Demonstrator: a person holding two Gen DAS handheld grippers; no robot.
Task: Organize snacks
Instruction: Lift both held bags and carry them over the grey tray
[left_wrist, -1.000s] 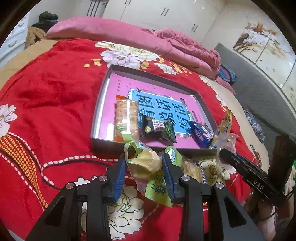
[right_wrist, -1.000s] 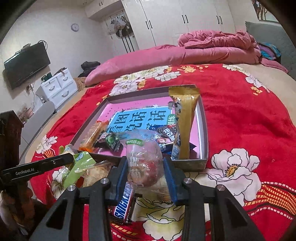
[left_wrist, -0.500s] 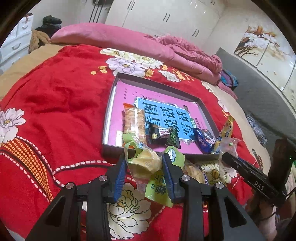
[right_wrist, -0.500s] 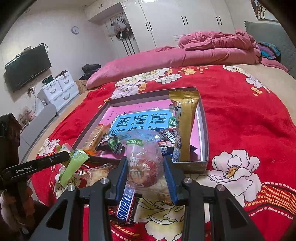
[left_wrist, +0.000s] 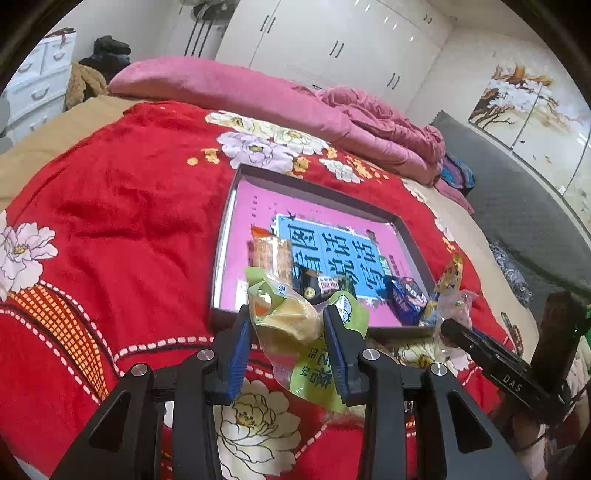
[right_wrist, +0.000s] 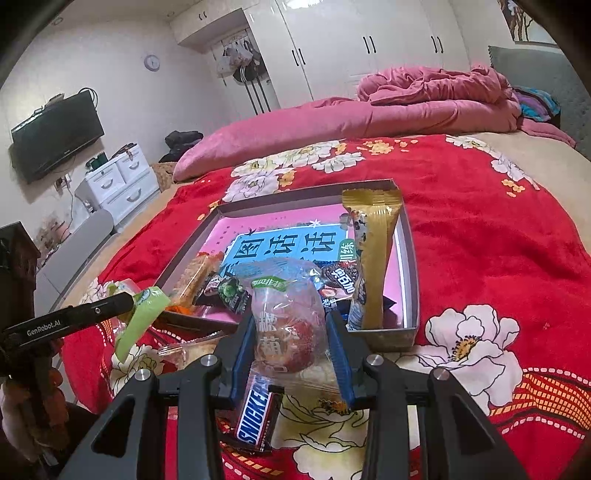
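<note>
My left gripper (left_wrist: 286, 320) is shut on a green and clear snack bag (left_wrist: 291, 328) with a yellow cake inside, held just in front of the tray's near edge. The right gripper (right_wrist: 290, 325) is shut on a clear bag with a red sweet (right_wrist: 286, 325), also at the near edge. The grey tray (left_wrist: 221, 258) with a pink and blue printed bottom lies on the red blanket. In it are a cracker pack (left_wrist: 271, 254), a dark green packet (left_wrist: 323, 287), a blue packet (left_wrist: 406, 295) and a gold bar (right_wrist: 373, 258) leaning on the right wall.
A Snickers bar (right_wrist: 255, 417) and a clear cake pack (right_wrist: 188, 350) lie on the floral red blanket (left_wrist: 110, 206) below the right gripper. A pink quilt (right_wrist: 424, 92) is bunched at the bed's far side. White drawers (right_wrist: 118, 188) and a wall television (right_wrist: 55, 136) stand beyond.
The left gripper has turned a little and lifted the green bag slightly off the pile, so it now hangs free. The right gripper and its bag have stayed in place.
</note>
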